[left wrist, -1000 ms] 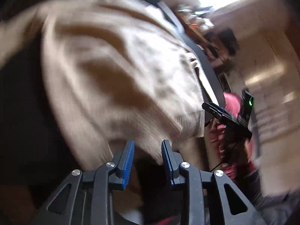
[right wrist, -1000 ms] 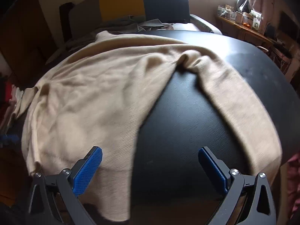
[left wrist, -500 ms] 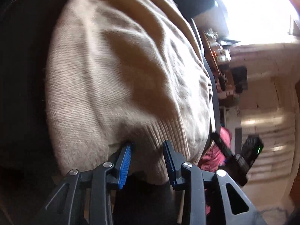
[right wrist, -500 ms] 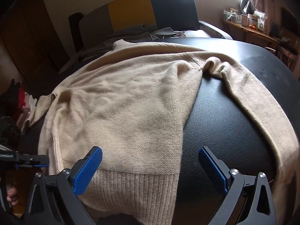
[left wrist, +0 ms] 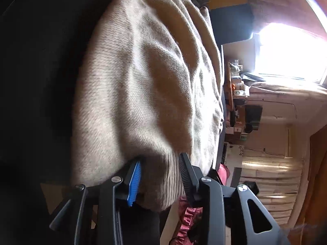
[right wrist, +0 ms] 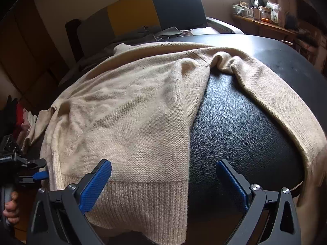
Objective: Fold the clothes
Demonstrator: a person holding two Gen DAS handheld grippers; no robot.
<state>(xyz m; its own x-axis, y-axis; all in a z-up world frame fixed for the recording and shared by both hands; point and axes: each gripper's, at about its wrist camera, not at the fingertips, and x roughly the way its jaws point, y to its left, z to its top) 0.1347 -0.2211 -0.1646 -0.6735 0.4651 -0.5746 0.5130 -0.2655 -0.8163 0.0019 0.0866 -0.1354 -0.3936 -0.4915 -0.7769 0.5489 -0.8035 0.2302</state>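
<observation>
Nearest me, R view: my right gripper has its jaws spread wide, nothing btwn them, hovering over the ribbed hem of the beige sweater. The blue pad on the one side sits over the knit; the other pad is over bare black table. Hem hangs off the near table edge.

L view: my left gripper has the hem's far-left corner btwn its jaws, fabric bunched against both pads; can't tell whether it's properly clamped. In the R view that same gripper shows at the hem's left end, w/ my hand on its grip.

Further out, the sweater body lies spread across the table, wrinkled; one sleeve runs down the right side and drapes over the edge. Beyond the table: a chair w/ grey clothes piled before it, a cluttered shelf under the window.
</observation>
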